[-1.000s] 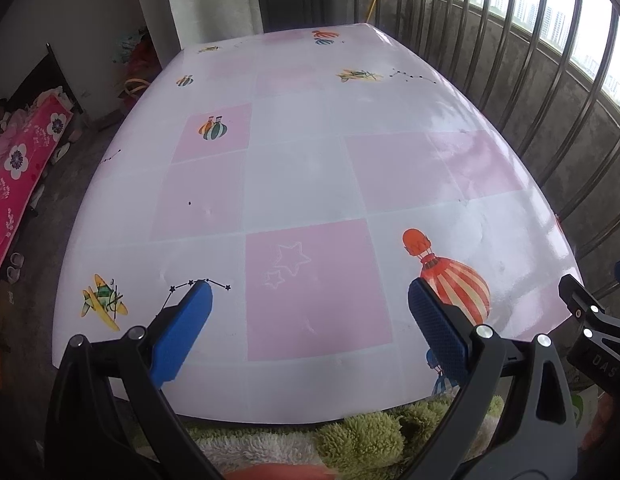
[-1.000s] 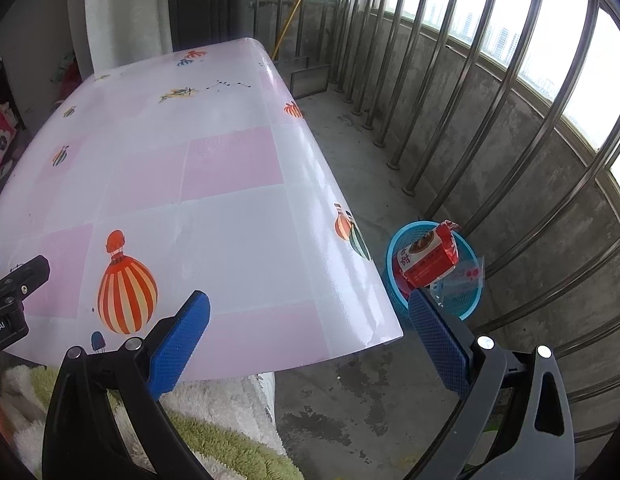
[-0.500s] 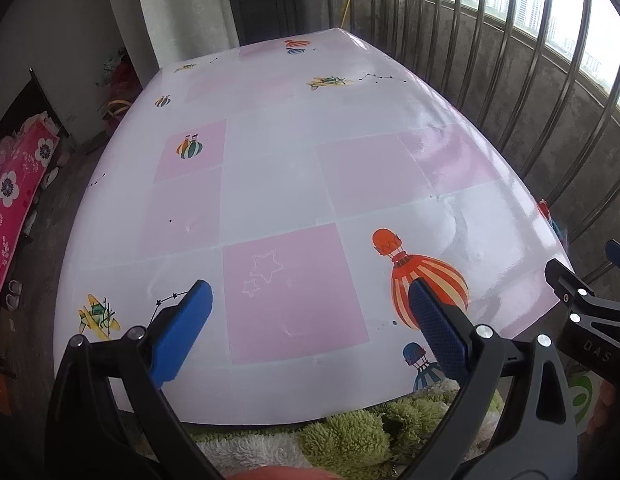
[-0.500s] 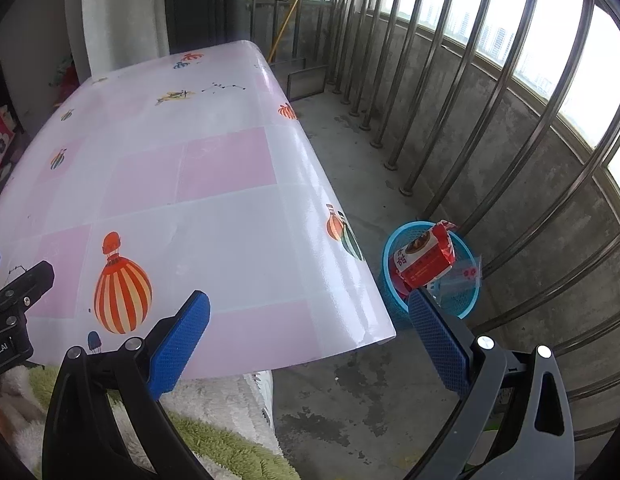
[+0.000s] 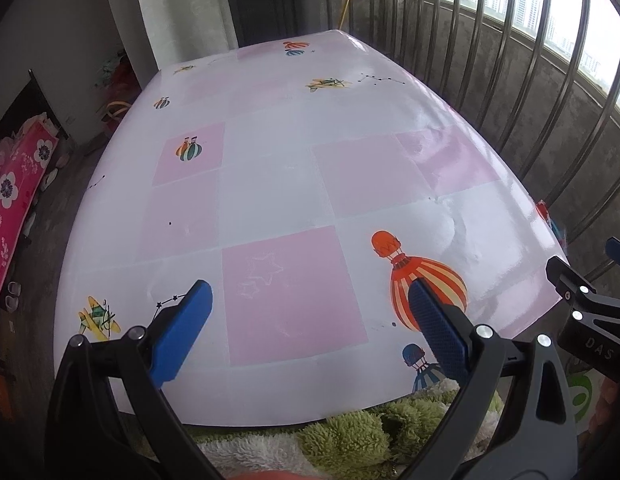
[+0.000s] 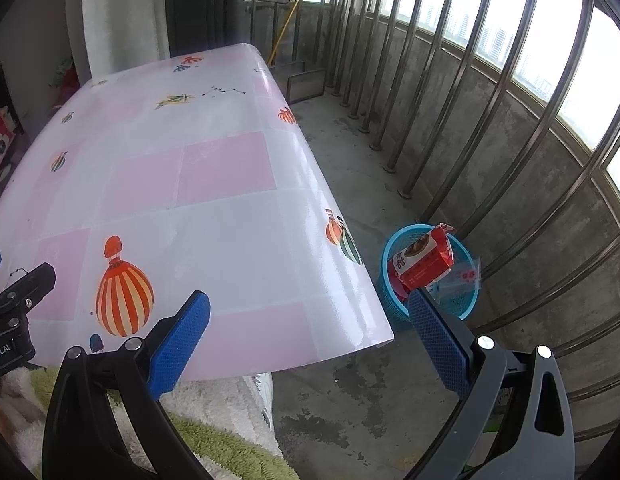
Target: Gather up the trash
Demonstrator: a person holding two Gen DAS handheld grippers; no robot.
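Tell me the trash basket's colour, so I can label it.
The trash basket is light blue mesh plastic, seen best in the right wrist view.

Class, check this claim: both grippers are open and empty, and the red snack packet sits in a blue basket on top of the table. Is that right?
Not quite. The right wrist view shows the blue basket standing on the concrete floor beside the table, not on top of it. The rest holds: the red snack packet sits in it, and the left gripper and right gripper are open and empty.

Both wrist views look down from the near edge, sharing the table (image 5: pixel 269 184) top
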